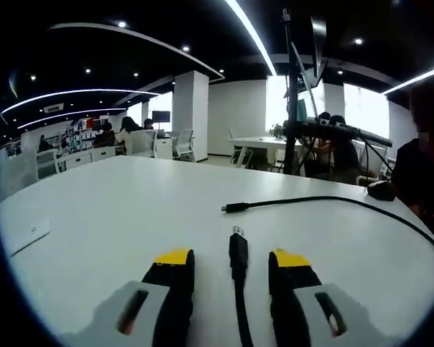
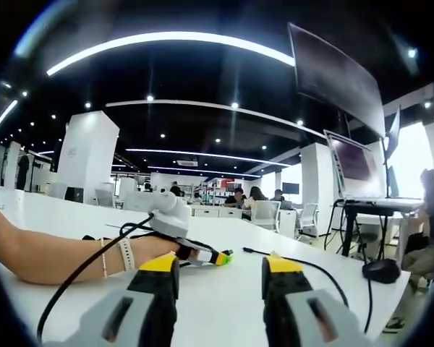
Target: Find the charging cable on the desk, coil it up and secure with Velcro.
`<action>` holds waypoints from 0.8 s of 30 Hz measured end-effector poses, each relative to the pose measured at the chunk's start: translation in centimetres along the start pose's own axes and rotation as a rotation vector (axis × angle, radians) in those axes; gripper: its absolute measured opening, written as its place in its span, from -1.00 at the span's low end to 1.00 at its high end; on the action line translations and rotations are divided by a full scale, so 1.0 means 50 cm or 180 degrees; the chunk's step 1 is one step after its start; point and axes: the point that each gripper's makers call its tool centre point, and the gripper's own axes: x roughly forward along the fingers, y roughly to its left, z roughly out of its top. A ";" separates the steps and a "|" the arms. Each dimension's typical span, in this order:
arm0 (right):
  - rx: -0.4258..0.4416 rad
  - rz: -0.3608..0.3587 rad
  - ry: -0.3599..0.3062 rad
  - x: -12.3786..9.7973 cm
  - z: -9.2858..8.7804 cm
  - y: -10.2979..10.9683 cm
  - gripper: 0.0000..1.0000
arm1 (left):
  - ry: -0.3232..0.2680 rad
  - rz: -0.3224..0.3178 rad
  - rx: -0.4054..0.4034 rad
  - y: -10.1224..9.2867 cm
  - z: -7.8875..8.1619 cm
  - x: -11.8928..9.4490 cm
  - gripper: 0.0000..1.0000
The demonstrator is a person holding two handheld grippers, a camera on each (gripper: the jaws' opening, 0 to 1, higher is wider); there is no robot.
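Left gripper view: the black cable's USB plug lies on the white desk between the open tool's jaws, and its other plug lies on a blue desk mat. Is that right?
Not quite. In the left gripper view there is no blue mat: the other plug lies on the bare white desk. The USB plug does lie between the open left tool jaws.

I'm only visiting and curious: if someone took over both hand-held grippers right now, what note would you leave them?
Left hand-held gripper: open, jaws either side of the charging cable's USB plug, not clamped.
Right hand-held gripper: open, holding nothing.
Charging cable: uncoiled across the white desk, small plug lying ahead of the left gripper.
Done: cable found.
Left: coil it, fasten the Velcro; I can't spot a strap.
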 end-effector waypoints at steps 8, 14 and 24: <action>-0.0014 0.0005 -0.0002 0.002 0.001 0.002 -0.07 | -0.0006 -0.0077 -0.0034 -0.009 0.003 0.003 -0.54; -0.0022 0.0004 0.0000 0.003 0.003 0.005 -0.07 | -0.0002 -0.0122 -0.0017 -0.012 0.002 0.001 -0.76; -0.0038 0.0009 -0.0002 0.005 0.007 0.008 -0.07 | -0.0027 -0.0152 0.0203 -0.017 0.006 -0.006 -0.78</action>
